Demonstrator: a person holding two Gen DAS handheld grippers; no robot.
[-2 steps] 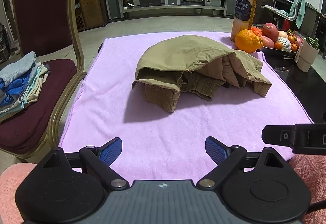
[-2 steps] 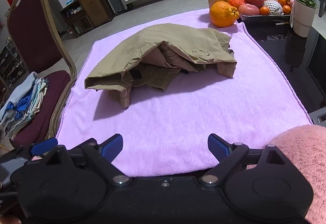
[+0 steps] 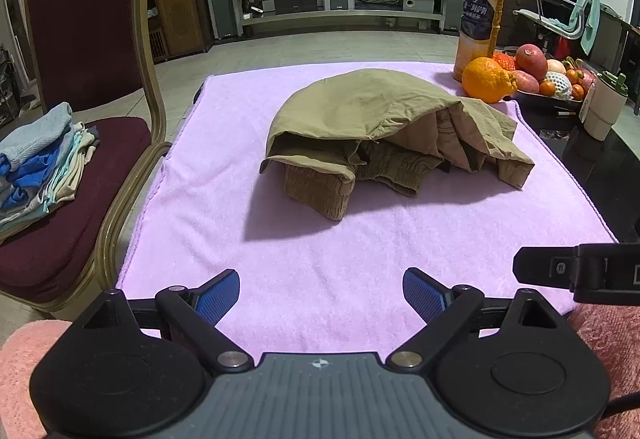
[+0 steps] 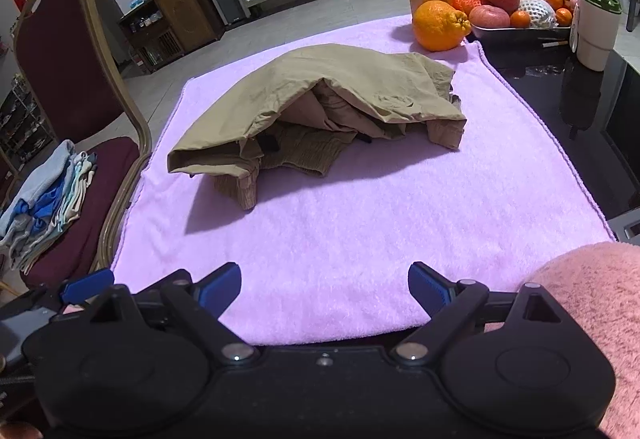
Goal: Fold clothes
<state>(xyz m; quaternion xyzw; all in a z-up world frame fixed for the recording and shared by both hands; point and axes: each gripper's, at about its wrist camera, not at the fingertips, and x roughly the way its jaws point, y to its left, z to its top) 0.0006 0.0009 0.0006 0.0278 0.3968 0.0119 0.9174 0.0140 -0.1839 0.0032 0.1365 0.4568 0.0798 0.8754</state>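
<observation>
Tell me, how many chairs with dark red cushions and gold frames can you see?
1. The gold-framed chair with dark red cushions stands left of the purple towel, holding a pile of folded clothes. Others may lie outside view.

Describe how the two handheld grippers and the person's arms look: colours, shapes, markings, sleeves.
The left gripper has a matte black body with two round housings, a ribbed grey centre panel bearing a small compass-like mark, silver pivot screws, and blue ribbed fingertip pads. The right gripper matches in black, with the same blue pads. The person's fuzzy pink sleeves flank both tools.
</observation>
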